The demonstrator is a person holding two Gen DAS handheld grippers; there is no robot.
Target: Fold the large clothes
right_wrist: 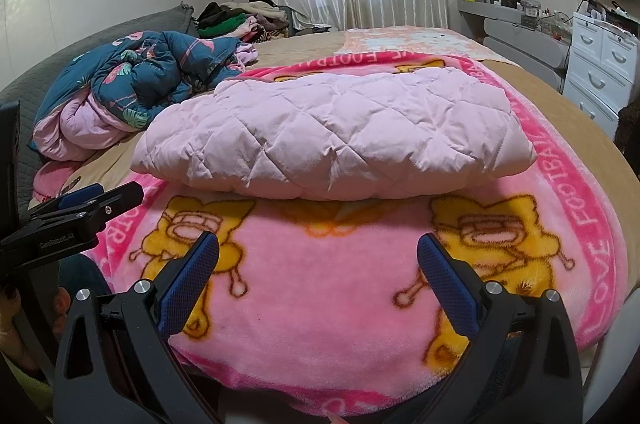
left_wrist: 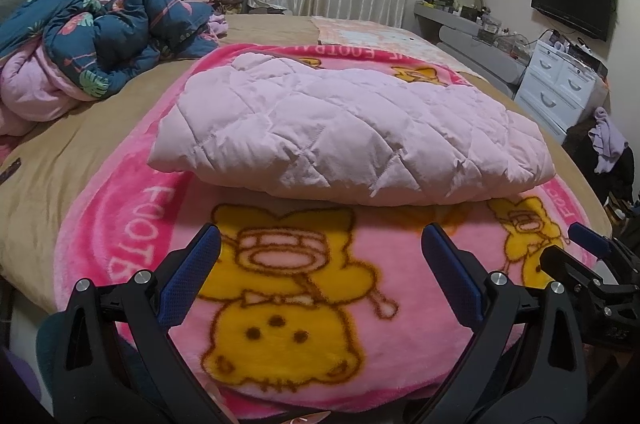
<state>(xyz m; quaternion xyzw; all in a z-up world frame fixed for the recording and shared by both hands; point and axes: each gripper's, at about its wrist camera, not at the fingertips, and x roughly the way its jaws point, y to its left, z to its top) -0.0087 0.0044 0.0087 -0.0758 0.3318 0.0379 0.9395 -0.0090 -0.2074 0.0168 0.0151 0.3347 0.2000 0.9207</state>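
A bed [left_wrist: 100,128] under a pink blanket [left_wrist: 304,304] is carrying the folded quilted garment [left_wrist: 340,128]; left tool [left_wrist: 320,276] and right tool [right_wrist: 318,280] are hovering agape, empty, likely because folding looks finished.

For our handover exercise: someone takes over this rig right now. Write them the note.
Left claw: open, empty, held over the near part of the pink cartoon blanket.
Right claw: open, empty, alongside it.
Pink quilted garment: lies folded in a compact bundle on the blanket, touched by neither claw.
Done: this fold looks finished.
Left: a blue flamingo-print quilt lies crumpled at the far left; possibly next.
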